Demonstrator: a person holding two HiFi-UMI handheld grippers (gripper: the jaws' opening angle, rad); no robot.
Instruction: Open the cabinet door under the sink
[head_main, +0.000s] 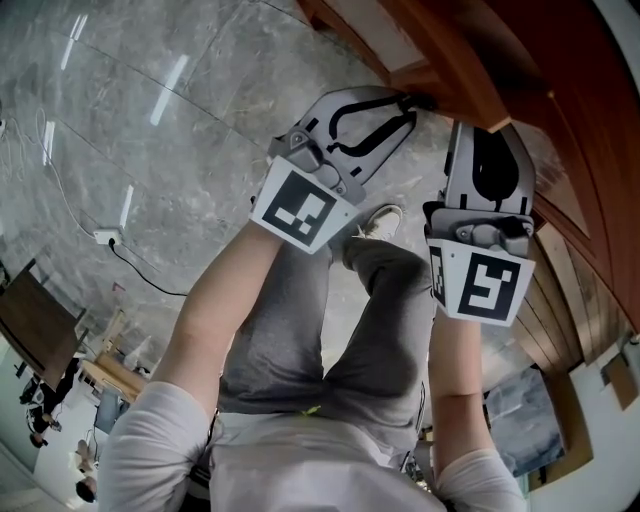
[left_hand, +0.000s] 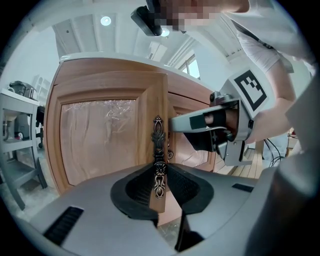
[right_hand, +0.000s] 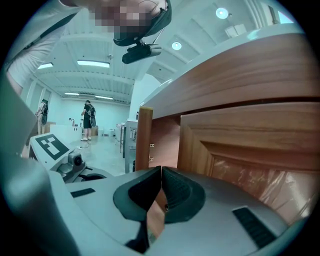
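Reaching up the frame from white sleeves, both bare forearms stretched toward the wooden cabinet (head_main: 480, 70) at the head view's upper right. The left gripper (left_hand: 160, 169) was clamped on the ornate metal handle (left_hand: 158, 137) at the right edge of the cabinet door (left_hand: 100, 140), centre left in its view, which stood swung out from the cabinet front. Just to the right, the right gripper (right_hand: 161, 172) pointed at the neighbouring door panel (right_hand: 250, 150), its jaws pressed together with nothing held.

Grey marble-look tiled floor (head_main: 150, 140), white power strip (head_main: 105, 237) and dark cable (head_main: 142, 274) lying on it, pale shoe (head_main: 380, 220) planted, wooden cabinet (head_main: 470, 80) standing at its edge.
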